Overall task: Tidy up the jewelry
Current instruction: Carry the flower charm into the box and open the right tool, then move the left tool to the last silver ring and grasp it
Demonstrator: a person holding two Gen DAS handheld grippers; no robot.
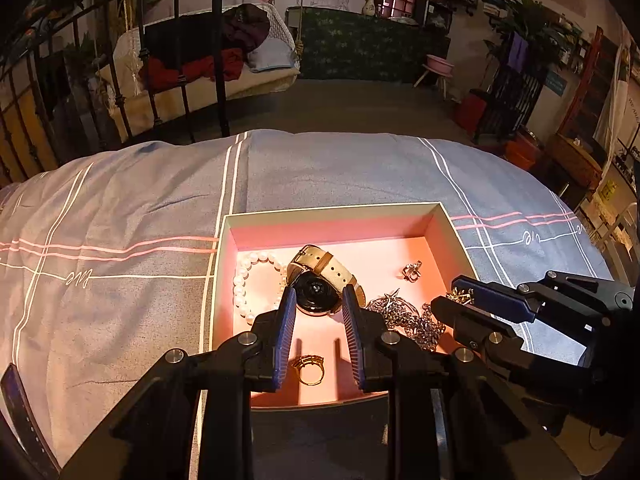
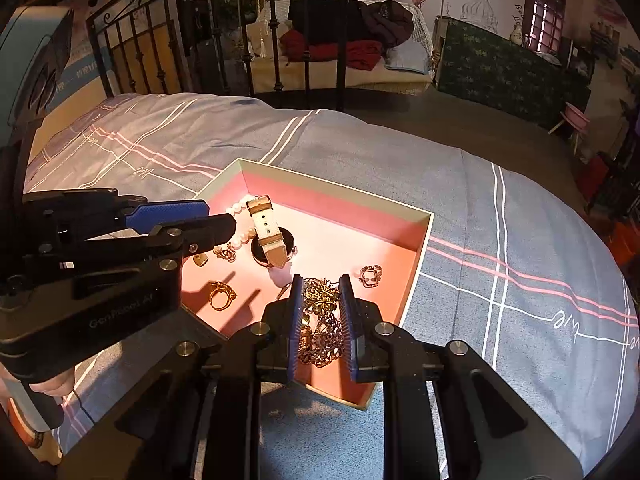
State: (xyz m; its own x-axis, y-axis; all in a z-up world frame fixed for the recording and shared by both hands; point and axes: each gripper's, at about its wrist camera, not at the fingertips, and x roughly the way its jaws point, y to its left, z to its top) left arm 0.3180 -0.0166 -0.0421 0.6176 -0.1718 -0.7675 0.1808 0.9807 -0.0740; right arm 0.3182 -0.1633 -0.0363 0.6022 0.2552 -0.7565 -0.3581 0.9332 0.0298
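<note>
Item: open pink-lined box (image 1: pixel 440 216) lying on a grey-blue checked bedspread (image 1: pixel 120 208), holding the jewelry to be organized. Contents: watch (image 1: pixel 320 284) with cream strap, lying near the box's middle with its strap running toward 11 o'clock in the right wrist view; pearl bracelet (image 1: pixel 244 280) at 9 o'clock of the watch, touching it; gold ring (image 1: pixel 309 369) at 6 o'clock of the watch, apart from it; silver ring (image 1: pixel 412 271) at 3 o'clock, well apart; tangled chain pile (image 2: pixel 320 328) in the near right corner. Left gripper (image 1: pixel 319 300) is hovering over the box, its fingers standing a little apart and framing the watch face, nothing visibly clamped between them. Right gripper (image 2: pixel 320 292) is hanging directly above the chain pile, fingers likewise a little apart, the chains showing between them; whether the pads are touching metal cannot be told. Judgement: the right hand is nearer the chains, lying at 12 o'clock just ahead of its fingertips; the left is nearer the watch and the gold ring below it.
</note>
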